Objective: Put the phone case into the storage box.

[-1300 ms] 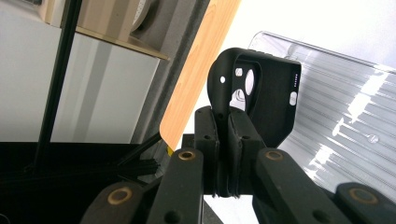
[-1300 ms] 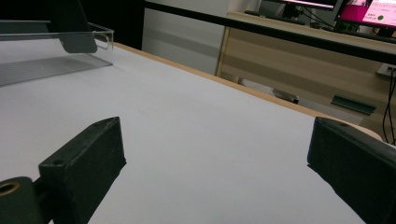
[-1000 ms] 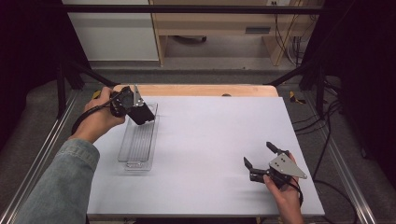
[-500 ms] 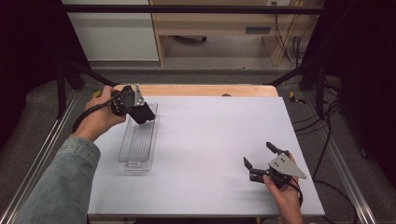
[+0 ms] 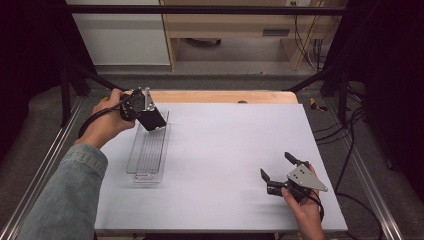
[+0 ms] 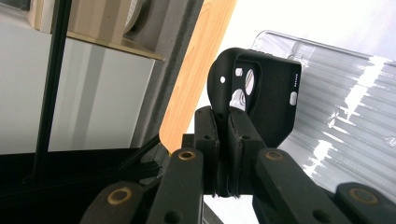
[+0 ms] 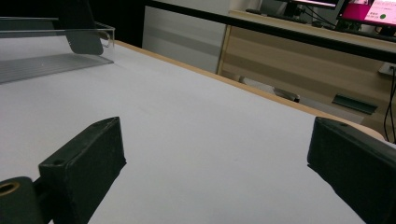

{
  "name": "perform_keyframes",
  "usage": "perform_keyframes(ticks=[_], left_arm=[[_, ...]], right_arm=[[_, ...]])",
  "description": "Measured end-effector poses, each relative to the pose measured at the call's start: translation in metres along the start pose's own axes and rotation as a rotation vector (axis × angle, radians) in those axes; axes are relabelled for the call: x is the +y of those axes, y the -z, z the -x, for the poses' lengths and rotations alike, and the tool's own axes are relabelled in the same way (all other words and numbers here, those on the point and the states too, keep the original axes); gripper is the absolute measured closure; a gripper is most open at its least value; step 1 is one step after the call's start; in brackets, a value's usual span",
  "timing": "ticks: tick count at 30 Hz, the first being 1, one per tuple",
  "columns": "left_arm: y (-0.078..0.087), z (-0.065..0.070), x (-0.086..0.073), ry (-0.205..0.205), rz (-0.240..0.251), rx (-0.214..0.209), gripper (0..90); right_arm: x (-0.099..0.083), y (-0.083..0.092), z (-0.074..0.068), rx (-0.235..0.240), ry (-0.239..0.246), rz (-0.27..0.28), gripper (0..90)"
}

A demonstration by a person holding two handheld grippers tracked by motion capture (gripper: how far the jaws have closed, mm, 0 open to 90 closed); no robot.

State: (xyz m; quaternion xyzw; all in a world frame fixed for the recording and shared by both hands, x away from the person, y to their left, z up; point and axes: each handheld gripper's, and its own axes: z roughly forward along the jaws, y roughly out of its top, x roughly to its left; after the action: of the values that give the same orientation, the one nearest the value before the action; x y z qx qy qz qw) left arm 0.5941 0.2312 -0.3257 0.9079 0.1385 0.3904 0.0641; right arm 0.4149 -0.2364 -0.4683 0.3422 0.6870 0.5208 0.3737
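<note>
Nothing much has moved since the earlier frame: both hands sit where they were. Over the far end of the clear plastic tray, the left gripper is clamped tight on one edge of a black phone case, holding it tilted with its camera cutout up, probably so it can be lowered into the tray's ridged bed. Well apart, at the table's near right corner, the right gripper waits with jaws spread wide and empty, likely kept clear of the work.
</note>
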Motion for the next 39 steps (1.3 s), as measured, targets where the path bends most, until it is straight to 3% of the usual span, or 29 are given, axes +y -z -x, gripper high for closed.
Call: perform_keyframes(ticks=[3,39], left_arm=[[-0.0018,-0.0013,-0.0009,0.007,0.018,-0.004,83.6],[-0.0082,-0.0006,0.0064,-0.069,0.036,0.007,82.7]], right_arm=[[-0.0003,-0.0003,-0.0003,0.001,0.001,-0.003,4.4],[-0.0009,-0.0010,-0.0013,0.004,0.002,-0.005,4.4]])
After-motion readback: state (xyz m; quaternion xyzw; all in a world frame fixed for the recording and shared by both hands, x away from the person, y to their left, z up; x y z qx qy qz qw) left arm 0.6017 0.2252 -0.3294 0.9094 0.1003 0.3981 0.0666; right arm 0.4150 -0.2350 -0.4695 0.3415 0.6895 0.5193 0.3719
